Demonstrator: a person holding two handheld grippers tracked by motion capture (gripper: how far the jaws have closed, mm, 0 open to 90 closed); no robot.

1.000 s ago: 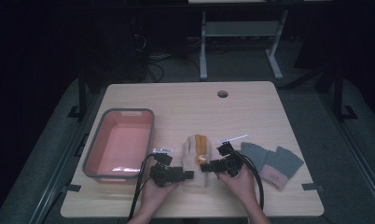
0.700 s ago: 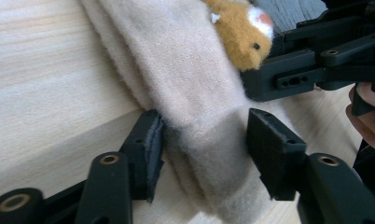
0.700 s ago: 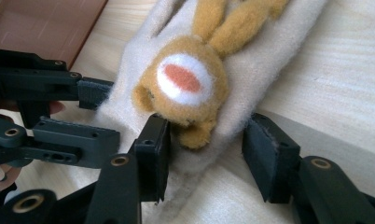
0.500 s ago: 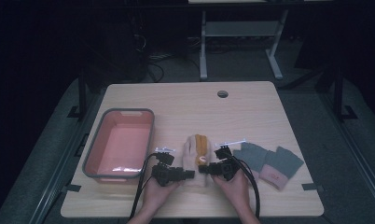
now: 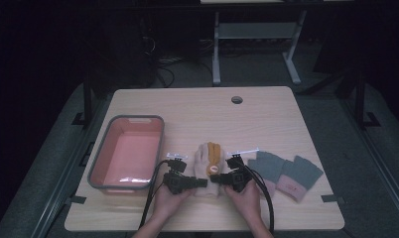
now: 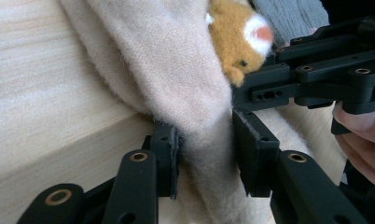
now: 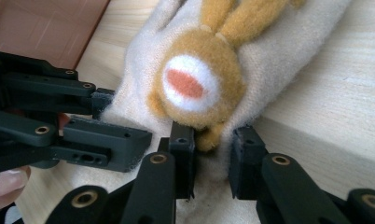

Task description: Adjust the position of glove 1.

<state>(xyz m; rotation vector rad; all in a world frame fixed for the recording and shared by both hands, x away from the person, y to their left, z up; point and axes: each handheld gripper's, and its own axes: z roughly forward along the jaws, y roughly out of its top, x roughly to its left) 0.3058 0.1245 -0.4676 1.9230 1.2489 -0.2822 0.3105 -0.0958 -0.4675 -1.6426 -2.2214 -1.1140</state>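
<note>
Dark floor and the legs of another desk are seen behind a light wooden table (image 5: 267, 119). Near its front edge, between the two hands, a cream mitten (image 5: 205, 168) with an orange plush animal (image 5: 213, 154) sewn on its back is laid flat, its cuff toward the person. The cuff is being gripped from both sides. At the left gripper (image 6: 205, 154), the jaws have just been closing, and a fold of the cream fabric is pinched between the two black pads. At the right gripper (image 7: 212, 161), the jaws have likewise just been closing; they stand narrow, with the cuff fabric and the lower edge of the plush animal caught between them. The two grippers are set tip to tip, almost touching, over the cuff. Just to the right of the mitten a pair of grey gloves (image 5: 286, 171) with pink cuffs is laid side by side. Left of the mitten, a pink plastic tub (image 5: 104, 163) with a grey rim is placed.
</note>
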